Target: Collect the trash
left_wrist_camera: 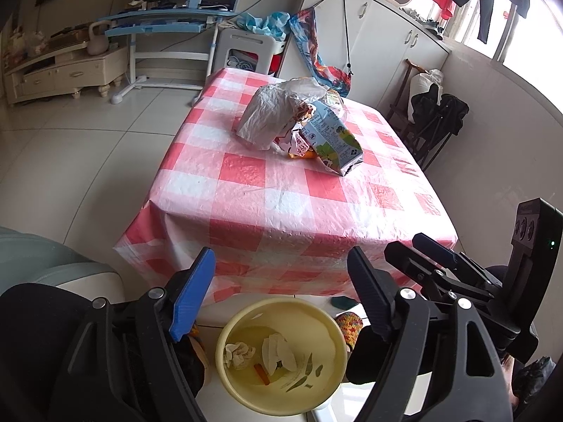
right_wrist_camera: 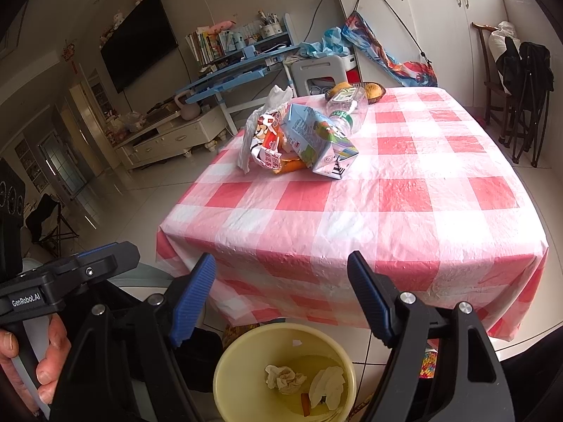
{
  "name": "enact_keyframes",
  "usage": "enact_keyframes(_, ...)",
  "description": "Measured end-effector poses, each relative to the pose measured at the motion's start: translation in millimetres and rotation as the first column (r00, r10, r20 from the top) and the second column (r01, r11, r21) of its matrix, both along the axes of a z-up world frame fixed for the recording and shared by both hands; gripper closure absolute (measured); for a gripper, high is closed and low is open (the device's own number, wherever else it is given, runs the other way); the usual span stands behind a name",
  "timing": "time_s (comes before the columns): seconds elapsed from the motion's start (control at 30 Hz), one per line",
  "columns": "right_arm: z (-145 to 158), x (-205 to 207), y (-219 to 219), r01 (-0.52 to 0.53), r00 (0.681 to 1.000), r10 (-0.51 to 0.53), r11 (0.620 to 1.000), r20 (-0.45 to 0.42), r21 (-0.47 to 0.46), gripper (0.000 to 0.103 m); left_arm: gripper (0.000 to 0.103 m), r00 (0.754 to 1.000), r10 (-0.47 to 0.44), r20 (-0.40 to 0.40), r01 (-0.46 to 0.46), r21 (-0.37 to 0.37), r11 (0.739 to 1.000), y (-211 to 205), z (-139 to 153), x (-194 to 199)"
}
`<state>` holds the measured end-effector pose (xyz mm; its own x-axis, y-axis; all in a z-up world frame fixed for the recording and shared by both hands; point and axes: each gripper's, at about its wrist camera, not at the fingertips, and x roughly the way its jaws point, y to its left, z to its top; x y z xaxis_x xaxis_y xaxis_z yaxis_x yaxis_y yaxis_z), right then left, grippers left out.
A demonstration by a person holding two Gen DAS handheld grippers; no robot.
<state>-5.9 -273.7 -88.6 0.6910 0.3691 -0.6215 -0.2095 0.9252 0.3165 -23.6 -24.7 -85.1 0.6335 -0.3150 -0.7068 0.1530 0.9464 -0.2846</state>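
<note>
A heap of trash lies on the red-and-white checked table (left_wrist_camera: 246, 190) (right_wrist_camera: 404, 211). In it are a crumpled white bag (left_wrist_camera: 271, 109) (right_wrist_camera: 253, 123), a blue milk carton (left_wrist_camera: 334, 137) (right_wrist_camera: 316, 137), a snack wrapper (left_wrist_camera: 295, 140) (right_wrist_camera: 267, 147) and a clear plastic bottle (right_wrist_camera: 348, 109). On the floor in front of the table stands a yellow bin (left_wrist_camera: 281, 300) (right_wrist_camera: 246, 337) with crumpled tissues (left_wrist_camera: 239, 351) (right_wrist_camera: 283, 378) inside. My left gripper (left_wrist_camera: 281, 281) (right_wrist_camera: 119, 251) and right gripper (right_wrist_camera: 281, 288) (left_wrist_camera: 415, 248) hover side by side above the bin. Both are open and hold nothing.
A bowl of oranges (right_wrist_camera: 355, 89) sits at the table's far edge. A chair draped with black clothes (left_wrist_camera: 436, 116) (right_wrist_camera: 520, 70) stands to the right, and a blue desk (left_wrist_camera: 158, 24) is behind the table. A hand (right_wrist_camera: 52, 351) grips the left tool's handle.
</note>
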Motion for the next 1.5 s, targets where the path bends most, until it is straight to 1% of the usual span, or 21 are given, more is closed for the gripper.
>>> enact_keyframes(0.63,4.9,0.6,6.1,-0.005,0.999,0.006,1.000,0.031,-0.020,0.029,0.029,1.000,0.012,0.009,-0.012,0.004,1.000,4.4,0.2,3.3)
enact_keyframes(1.13,5.3,-1.8,7.3,-0.001,0.999,0.002,0.999,0.040,-0.040,0.029,0.029,1.000,0.014,0.010,-0.014,-0.001,1.000,3.1,1.1,4.2)
enact_keyframes(1.5,3.5,-1.6,12.5,-0.011,0.999,0.014,0.997,0.046,-0.073,0.029,0.029,1.000,0.018,0.016,-0.018,-0.011,1.000,0.4,3.3,5.9)
